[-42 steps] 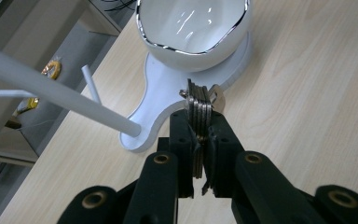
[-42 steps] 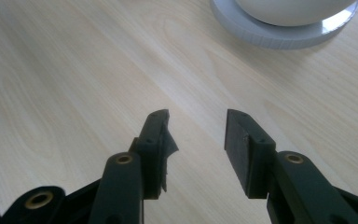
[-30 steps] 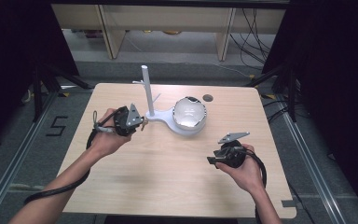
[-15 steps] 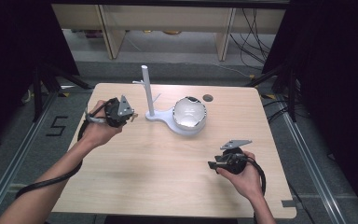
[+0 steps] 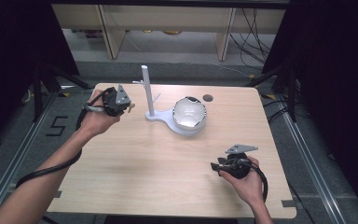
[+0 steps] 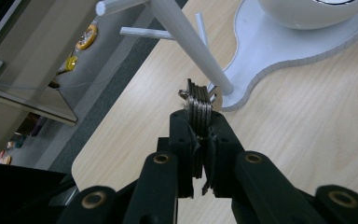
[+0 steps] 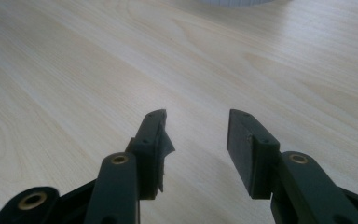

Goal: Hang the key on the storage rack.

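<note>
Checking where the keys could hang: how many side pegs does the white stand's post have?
2: both pegs sit near the top of the post, on opposite sides. More may be hidden.

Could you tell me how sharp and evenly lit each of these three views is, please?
High view: table evenly lit, surroundings black, bright glare on the white bowl. Left gripper view: the bunch of keys in the left gripper is sharp, the white stand softer. Right gripper view: the right gripper slightly soft, the wood grain beyond smeared.

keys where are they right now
The keys sit clamped in the left tool, at the table's far left in the high view, just left of the white stand and off the wood.
</note>
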A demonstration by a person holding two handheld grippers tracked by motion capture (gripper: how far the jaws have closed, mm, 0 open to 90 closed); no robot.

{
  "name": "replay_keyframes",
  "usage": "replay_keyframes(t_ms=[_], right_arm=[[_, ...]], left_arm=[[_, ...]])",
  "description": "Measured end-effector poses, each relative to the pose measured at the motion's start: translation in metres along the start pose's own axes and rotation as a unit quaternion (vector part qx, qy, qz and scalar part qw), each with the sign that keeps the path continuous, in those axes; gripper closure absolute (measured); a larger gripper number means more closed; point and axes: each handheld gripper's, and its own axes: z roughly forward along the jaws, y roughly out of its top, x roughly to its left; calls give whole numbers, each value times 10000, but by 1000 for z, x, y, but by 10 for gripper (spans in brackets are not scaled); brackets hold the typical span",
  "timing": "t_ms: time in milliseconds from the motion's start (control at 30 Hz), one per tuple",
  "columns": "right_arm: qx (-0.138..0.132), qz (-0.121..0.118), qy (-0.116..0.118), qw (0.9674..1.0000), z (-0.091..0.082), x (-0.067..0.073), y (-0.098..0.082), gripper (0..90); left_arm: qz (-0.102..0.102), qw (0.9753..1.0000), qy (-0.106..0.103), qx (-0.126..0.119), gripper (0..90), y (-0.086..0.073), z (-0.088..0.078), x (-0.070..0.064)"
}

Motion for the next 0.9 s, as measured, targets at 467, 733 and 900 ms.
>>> replay_keyframes(t_ms=[467,733,900], right_arm=[[-163,254,-22,9995,-6,-2,-8,570],[-186,74,-94,9998,-5,-6,-10,568],[-254,101,-120,9996,-3,-6,-10,568]], left_arm=[[30,9995,251,213,820,6,7,25],[-34,9993,337,165,820,11,12,34],[-2,9993,344,143,819,20,14,39]])
